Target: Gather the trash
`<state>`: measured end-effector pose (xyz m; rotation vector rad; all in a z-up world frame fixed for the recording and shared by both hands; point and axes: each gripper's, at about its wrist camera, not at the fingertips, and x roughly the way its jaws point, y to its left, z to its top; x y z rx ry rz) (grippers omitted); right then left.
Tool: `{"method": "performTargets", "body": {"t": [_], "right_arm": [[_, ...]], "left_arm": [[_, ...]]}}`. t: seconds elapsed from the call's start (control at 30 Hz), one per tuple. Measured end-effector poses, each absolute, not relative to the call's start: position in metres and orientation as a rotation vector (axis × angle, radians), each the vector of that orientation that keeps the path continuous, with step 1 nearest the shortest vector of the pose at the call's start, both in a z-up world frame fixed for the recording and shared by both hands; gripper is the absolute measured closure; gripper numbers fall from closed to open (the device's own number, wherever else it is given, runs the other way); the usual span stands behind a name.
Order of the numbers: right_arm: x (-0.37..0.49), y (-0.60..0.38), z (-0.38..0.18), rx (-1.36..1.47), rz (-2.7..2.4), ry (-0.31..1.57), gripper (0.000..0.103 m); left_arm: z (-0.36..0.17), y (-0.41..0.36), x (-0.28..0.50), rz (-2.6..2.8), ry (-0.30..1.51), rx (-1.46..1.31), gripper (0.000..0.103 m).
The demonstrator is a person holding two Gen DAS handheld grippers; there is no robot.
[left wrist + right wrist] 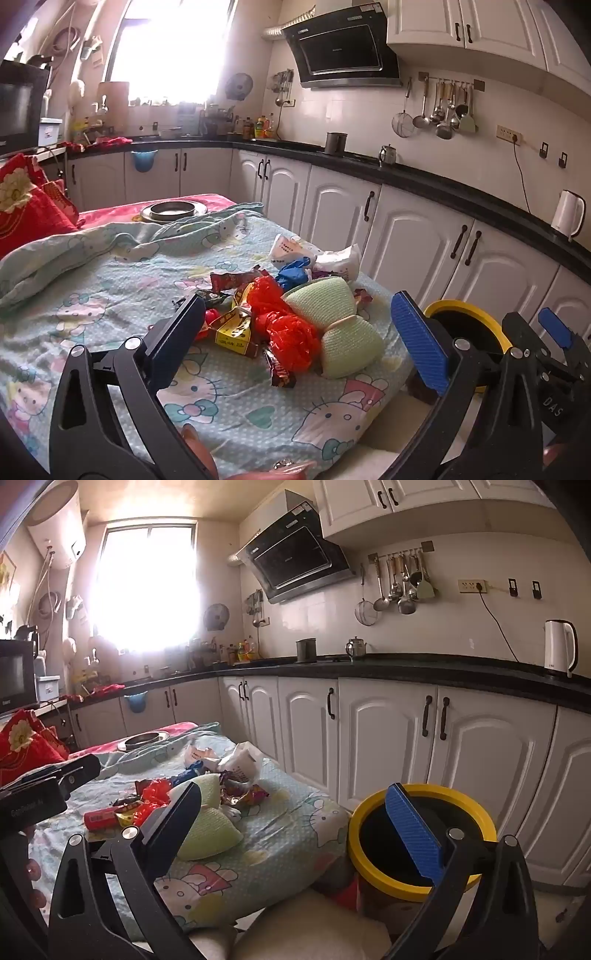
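Left gripper (295, 328) is hovering wide open, empty, framing the trash pile (280, 310) at frame centre. Right gripper (291, 819) is gaping empty too, yellow-rimmed bin (421, 890) sitting lower right, just beside the blanket (288, 830) edge.

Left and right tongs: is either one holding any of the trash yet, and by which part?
Nothing is held. The left tongs and right tongs both stand wide open and empty, short of the trash pile on the bedspread.
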<state>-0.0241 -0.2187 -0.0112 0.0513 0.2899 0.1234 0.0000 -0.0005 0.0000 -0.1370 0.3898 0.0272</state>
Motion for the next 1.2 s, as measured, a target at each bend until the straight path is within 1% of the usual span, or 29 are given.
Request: {"method": "performTargets", "body": {"t": [1.2], "right_arm": [[-0.0244, -0.2140, -0.0128, 0.038, 0.107, 0.302, 0.006]], "left_arm": [[-0.0026, -0.0001, -0.0039, 0.023, 0.381, -0.134, 0.011]]}}
